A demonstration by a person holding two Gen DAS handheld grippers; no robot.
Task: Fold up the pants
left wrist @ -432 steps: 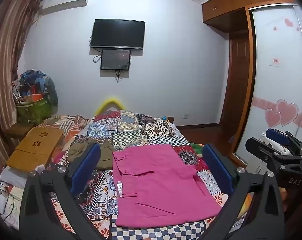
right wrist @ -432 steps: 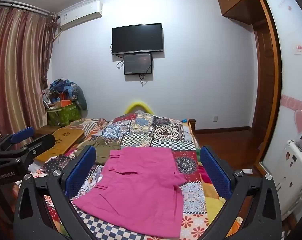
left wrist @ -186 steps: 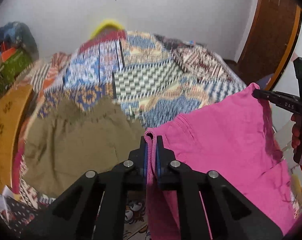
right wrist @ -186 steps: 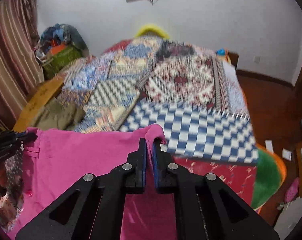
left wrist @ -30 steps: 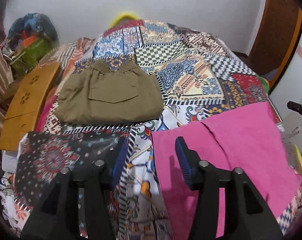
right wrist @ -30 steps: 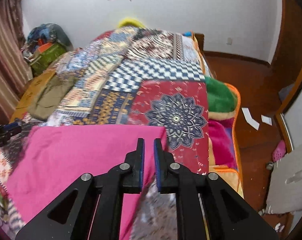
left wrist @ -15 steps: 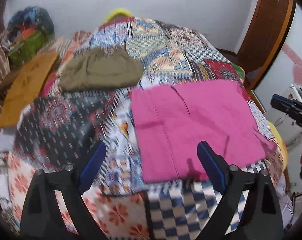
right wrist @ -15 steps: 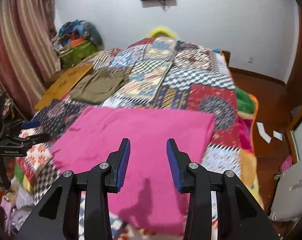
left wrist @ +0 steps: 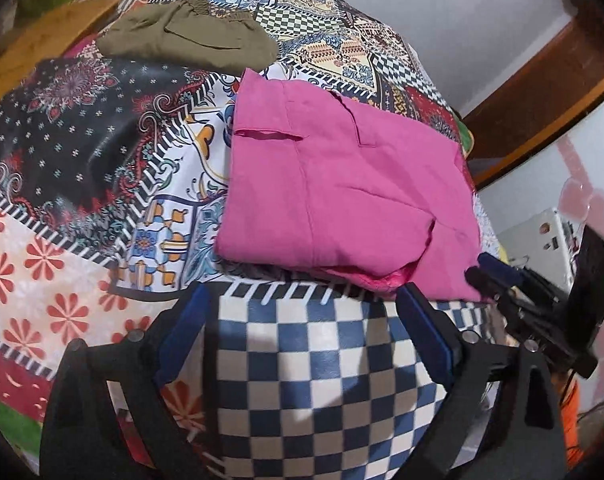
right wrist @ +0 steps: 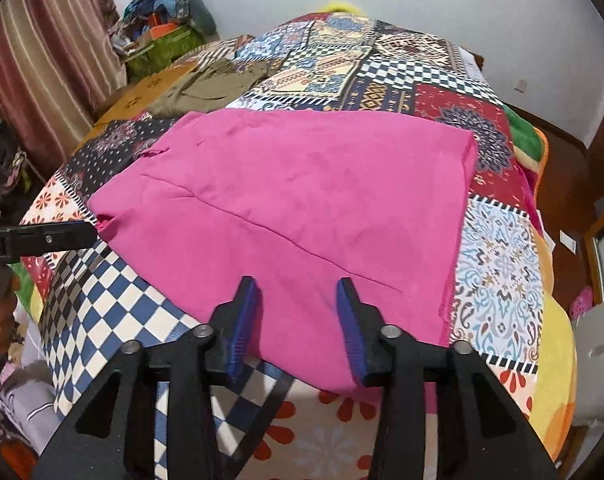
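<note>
The pink pants lie folded flat on the patchwork bedspread; they also show in the right wrist view. My left gripper is open and empty, low over the blue checked patch just in front of the pants' near edge. My right gripper is open, its jaws either side of the near hem of the pants, not closed on it. The right gripper also shows in the left wrist view at the pants' right corner.
Folded olive shorts lie behind the pants on the bed. A wooden lap table sits at the bed's left side. Curtains and a pile of bags stand at left. A wardrobe and wooden floor lie at right.
Both grippers have dropped low and moved in to the near edge of the pink pants. Both stay open. The pants lie as before.
</note>
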